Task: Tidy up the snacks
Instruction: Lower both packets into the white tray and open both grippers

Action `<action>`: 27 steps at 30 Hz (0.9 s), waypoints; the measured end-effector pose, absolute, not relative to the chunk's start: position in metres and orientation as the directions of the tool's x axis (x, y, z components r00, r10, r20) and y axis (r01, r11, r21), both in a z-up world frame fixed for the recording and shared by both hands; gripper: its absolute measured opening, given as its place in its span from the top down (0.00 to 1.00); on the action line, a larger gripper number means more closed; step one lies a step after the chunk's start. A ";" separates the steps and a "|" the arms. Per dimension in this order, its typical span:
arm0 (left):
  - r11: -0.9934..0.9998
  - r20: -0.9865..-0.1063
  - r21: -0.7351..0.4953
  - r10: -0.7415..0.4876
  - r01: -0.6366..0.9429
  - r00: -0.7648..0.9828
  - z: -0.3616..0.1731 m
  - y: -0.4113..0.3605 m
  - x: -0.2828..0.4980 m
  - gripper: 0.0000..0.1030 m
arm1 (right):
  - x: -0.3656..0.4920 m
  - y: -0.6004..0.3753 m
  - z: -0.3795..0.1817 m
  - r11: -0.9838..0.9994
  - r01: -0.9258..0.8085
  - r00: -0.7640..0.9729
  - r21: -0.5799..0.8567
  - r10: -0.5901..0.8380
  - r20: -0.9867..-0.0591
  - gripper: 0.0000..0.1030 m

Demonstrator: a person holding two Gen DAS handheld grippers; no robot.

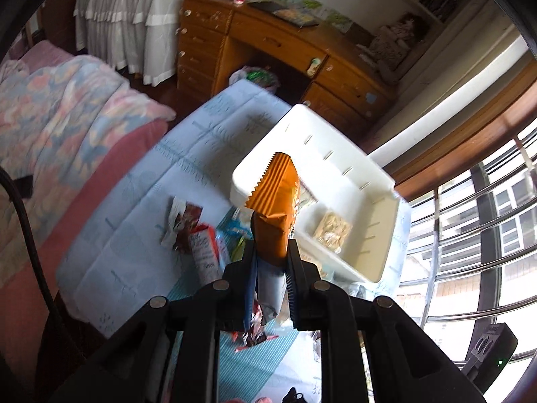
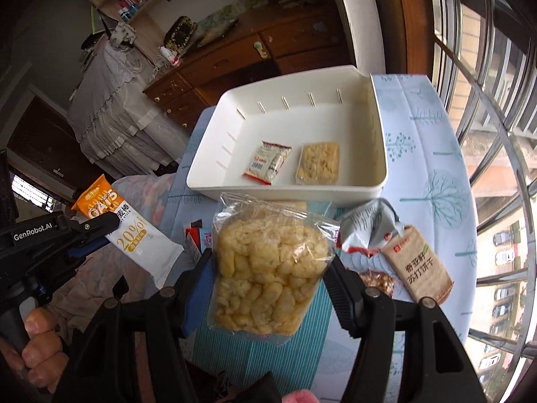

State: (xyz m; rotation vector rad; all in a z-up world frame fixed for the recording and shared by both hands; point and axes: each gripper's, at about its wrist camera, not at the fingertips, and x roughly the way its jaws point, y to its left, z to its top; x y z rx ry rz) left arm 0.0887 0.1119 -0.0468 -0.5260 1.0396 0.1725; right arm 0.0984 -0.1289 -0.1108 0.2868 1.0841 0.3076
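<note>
1. The left tool (image 1: pixel 271 252) is clenched on an orange-and-white oat bar packet (image 1: pixel 277 201), which stands up between its jaws with the serrated orange end pointing away from the camera.
2. In the right wrist view the same left tool (image 2: pixel 112 225) shows at the left edge, gripping the oat bar packet (image 2: pixel 134 235) across its middle, above the edge of the tabletop; a person's fingers (image 2: pixel 40 339) wrap the handle below.
3. The right tool (image 2: pixel 268 268) is grasping a clear bag of pale yellow puffed snacks (image 2: pixel 268 275), its jaws pressed against the bag's two sides, held above the tabletop (image 2: pixel 436 141).
4. A white bin (image 2: pixel 381 127) sits on the tabletop's tree-patterned cloth, just beyond the held bag.
5. Inside the bin lie a small white-and-red sachet (image 2: pixel 268 164) and, just beside it, a clear square pack of beige crackers (image 2: pixel 319 163); they lie side by side, apart.
6. To the right of the bag, on the tabletop, lie a brown cracker packet (image 2: pixel 418 265) and a crumpled silver-and-red wrapper (image 2: pixel 369 228).
7. In the left wrist view, a red-and-white packet (image 1: pixel 203 252) and a dark brown wrapper (image 1: pixel 184 225) lie on the cloth left of the tool.
</note>
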 end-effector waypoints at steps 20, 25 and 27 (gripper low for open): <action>0.926 -0.724 -0.378 -0.304 0.013 0.620 -0.046 0.090 0.174 0.86 | 0.147 -0.116 -0.089 0.982 -0.124 0.716 0.144 0.189 -0.671 0.38; 0.927 -0.756 -0.371 -0.338 0.058 0.561 -0.066 0.079 0.201 0.86 | 0.166 -0.113 -0.098 0.990 -0.105 0.727 0.098 0.144 -0.672 0.38; 0.923 -0.762 -0.379 -0.354 0.069 0.542 -0.074 0.076 0.210 0.86 | 0.172 -0.110 -0.102 0.993 -0.098 0.734 0.069 0.119 -0.668 0.38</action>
